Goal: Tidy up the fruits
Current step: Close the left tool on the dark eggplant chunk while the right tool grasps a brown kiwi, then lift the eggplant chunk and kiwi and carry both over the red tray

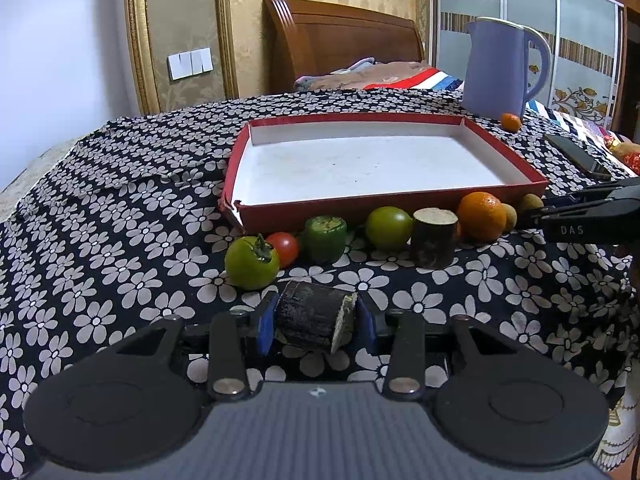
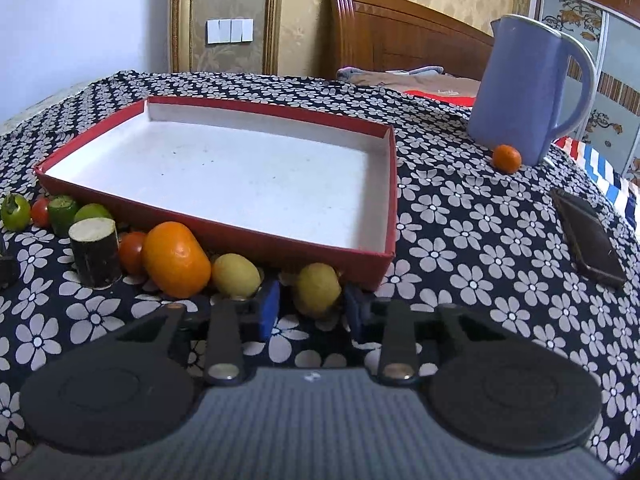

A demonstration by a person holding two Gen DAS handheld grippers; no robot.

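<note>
You are working both grippers at once along the near wall of the red box (image 2: 372, 276), which is sitting empty on the flowered cloth (image 1: 120, 280) and waiting for the produce lined up against it. Your left gripper (image 1: 316, 322) is pinching a dark cut cylinder (image 1: 312, 318) crosswise between its blue pads (image 1: 265, 326), the piece lying on its side so the flat ends are meeting the pads. Your right gripper (image 2: 312, 306) is bracketing a small yellow-brown fruit (image 2: 317, 289) tucked against the box; the right-hand pad looks to be touching it, while a sliver of cloth is showing by the left-hand one, so the pinch does not yet look complete. Beside it are waiting a second yellow fruit (image 2: 235, 275), the orange (image 2: 176, 259), an upright dark cylinder (image 2: 96, 254), tomatoes and green pieces. A lone small orange (image 2: 507, 157) is sitting apart by the blue kettle (image 2: 524, 92). Judging by the empty box, the sorting is barely beginning.
</note>
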